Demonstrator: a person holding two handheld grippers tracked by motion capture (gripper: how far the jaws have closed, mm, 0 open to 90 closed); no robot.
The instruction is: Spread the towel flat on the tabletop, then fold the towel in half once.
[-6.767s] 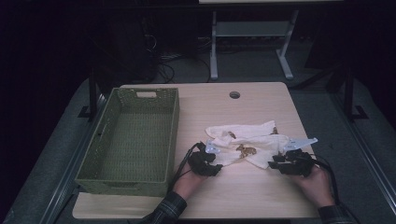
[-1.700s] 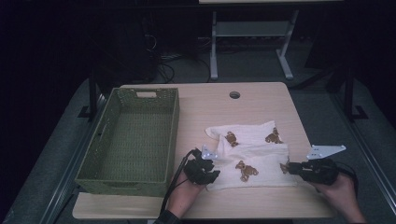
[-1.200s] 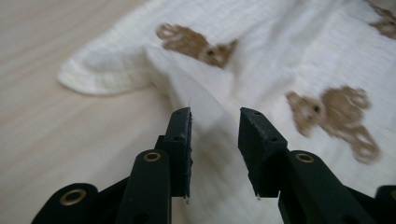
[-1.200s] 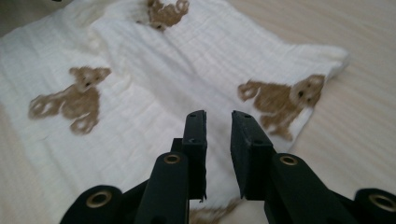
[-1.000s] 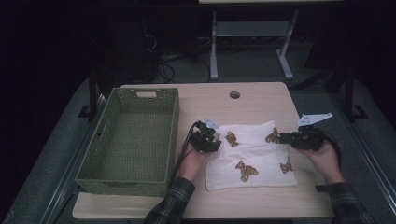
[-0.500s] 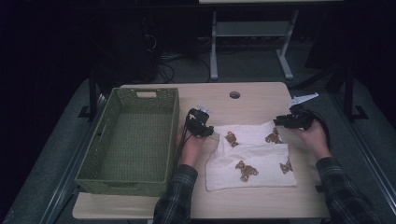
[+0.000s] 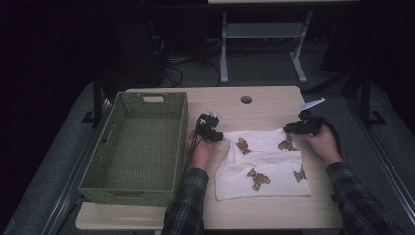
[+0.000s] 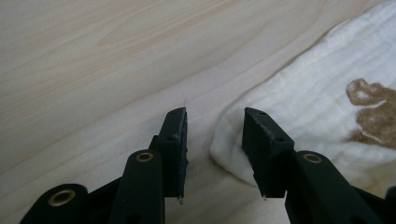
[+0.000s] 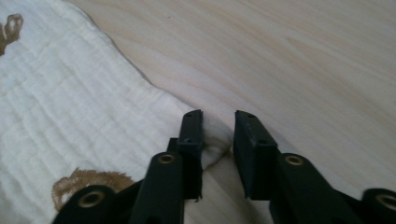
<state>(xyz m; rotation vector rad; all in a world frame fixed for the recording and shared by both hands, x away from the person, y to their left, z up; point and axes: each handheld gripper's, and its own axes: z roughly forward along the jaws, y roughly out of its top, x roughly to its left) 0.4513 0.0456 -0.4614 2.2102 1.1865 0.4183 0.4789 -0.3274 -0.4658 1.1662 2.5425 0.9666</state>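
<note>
While both grippers gape at the cloth's (image 7: 264, 161) far corners, green basket (image 7: 139, 147) just left, table (image 7: 264, 100) bare beyond.

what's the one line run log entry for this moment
phase: folding cloth | left gripper: open at far left corner | right gripper: open at far right corner | basket: empty

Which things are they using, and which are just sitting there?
In use:
- white cloth with brown teddy bears
- left gripper, jaws open at one cloth corner
- right gripper, jaws open at another corner

Just there:
- green woven basket, empty
- wooden table
</note>
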